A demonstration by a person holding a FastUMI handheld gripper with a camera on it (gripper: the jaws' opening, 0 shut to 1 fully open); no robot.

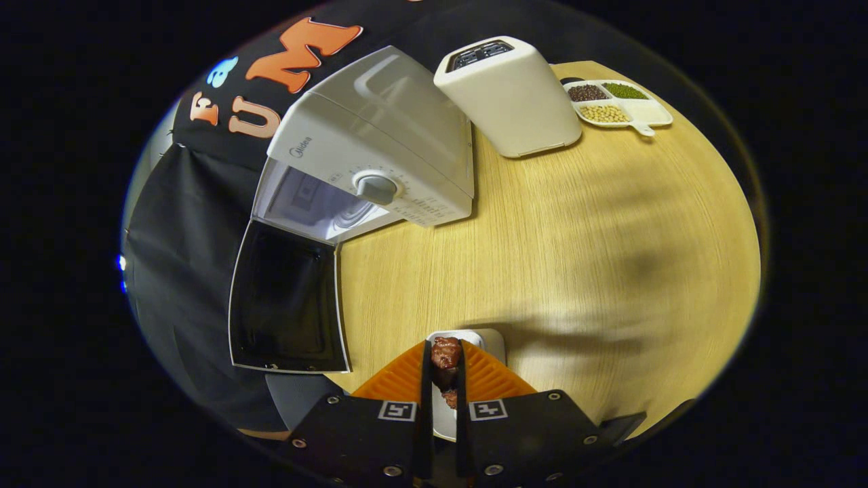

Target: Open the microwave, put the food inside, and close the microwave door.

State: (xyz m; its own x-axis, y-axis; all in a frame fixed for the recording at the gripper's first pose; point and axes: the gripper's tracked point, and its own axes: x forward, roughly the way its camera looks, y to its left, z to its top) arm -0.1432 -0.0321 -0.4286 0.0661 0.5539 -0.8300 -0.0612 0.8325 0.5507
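Note:
My gripper (445,362) is shut on a brown piece of food (445,352), which both fingers pinch just above a small white plate (489,342) on the wooden table. Well beyond the fingers, to the left, stands the white microwave (380,135). Its dark-glass door (285,298) hangs wide open toward me, and the pale cavity (315,200) with its turntable shows. A round dial (375,188) sits on the microwave's front panel.
A white toaster (512,95) stands beside the microwave, to its right. Farther off at the table's edge lies a white divided tray (652,112) with beans. A broad stretch of bare wooden tabletop (576,257) lies between my fingers and these things.

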